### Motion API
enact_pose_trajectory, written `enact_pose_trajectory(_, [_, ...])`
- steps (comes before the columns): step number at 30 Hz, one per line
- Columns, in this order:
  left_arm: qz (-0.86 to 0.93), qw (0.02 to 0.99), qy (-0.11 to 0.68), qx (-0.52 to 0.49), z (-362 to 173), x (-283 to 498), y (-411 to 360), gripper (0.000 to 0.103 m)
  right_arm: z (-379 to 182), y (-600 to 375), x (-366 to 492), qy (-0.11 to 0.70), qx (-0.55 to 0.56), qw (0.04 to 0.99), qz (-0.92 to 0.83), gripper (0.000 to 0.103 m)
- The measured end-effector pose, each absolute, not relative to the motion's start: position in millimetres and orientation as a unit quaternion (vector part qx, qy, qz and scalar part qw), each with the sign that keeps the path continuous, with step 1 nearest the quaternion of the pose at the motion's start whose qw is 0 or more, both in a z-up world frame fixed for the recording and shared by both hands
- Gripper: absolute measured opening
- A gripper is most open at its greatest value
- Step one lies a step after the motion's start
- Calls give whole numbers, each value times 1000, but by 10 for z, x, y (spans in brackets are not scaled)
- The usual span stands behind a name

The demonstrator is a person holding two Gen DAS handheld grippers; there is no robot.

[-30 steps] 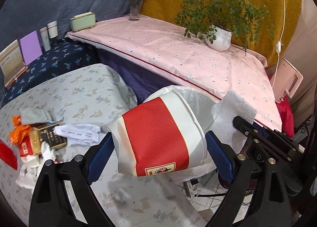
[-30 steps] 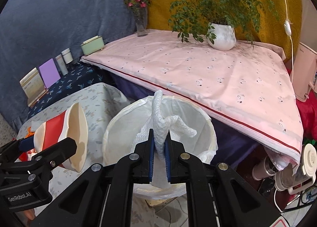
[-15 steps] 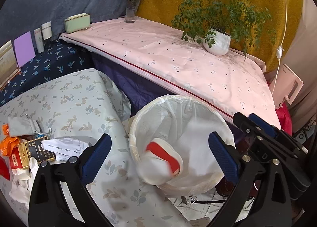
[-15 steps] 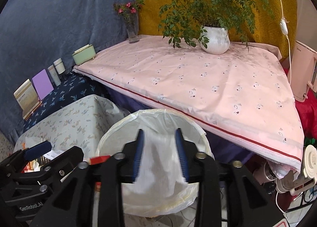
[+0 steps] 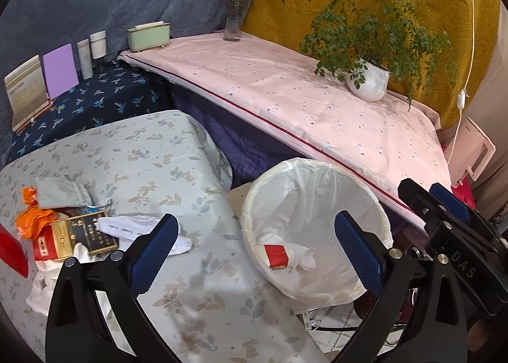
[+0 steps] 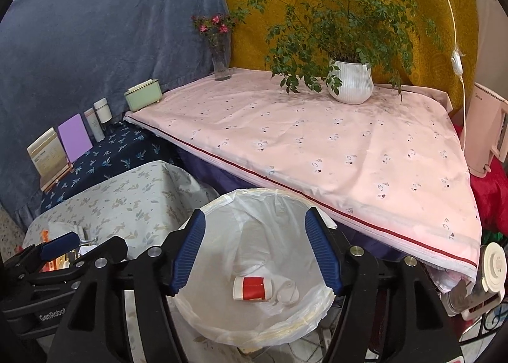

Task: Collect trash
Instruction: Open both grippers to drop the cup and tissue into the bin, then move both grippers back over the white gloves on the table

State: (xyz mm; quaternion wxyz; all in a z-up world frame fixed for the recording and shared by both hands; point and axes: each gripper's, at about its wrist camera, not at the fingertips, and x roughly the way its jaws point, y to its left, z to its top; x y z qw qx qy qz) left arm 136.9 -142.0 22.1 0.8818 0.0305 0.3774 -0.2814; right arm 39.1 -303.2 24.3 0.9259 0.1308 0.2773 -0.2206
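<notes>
Several scraps (image 5: 66, 236) litter the floral tablecloth (image 5: 158, 160) beside the bin (image 5: 317, 236).

"DAS" stands in raised letters on the right gripper (image 5: 451, 204) body in the left wrist view; "GenRobot", cut off, on the left gripper (image 6: 60, 242) body in the right wrist view; box print unreadable.

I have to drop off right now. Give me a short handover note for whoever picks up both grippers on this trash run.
Left gripper: open, empty.
Right gripper: jaws have just been opening, nothing between them, over the bin.
Done: red-and-white paper cup and a crumpled white wad lie in the lined bin.
Left: pile on the floral table - orange wrapper, gold-and-black box, white papers, tissues.
</notes>
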Motion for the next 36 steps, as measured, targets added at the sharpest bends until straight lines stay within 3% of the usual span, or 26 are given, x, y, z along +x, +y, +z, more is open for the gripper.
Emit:
enact_pose_trajectory(7, [-238, 895, 377, 26, 236, 1331, -1065, 95, 329, -2747, 377, 273, 115, 933, -201, 71])
enact_pose_trajectory(36, [-80, 914, 395, -45, 77, 1350, 781, 95, 310, -1200, 685, 299, 54, 949, -79, 75])
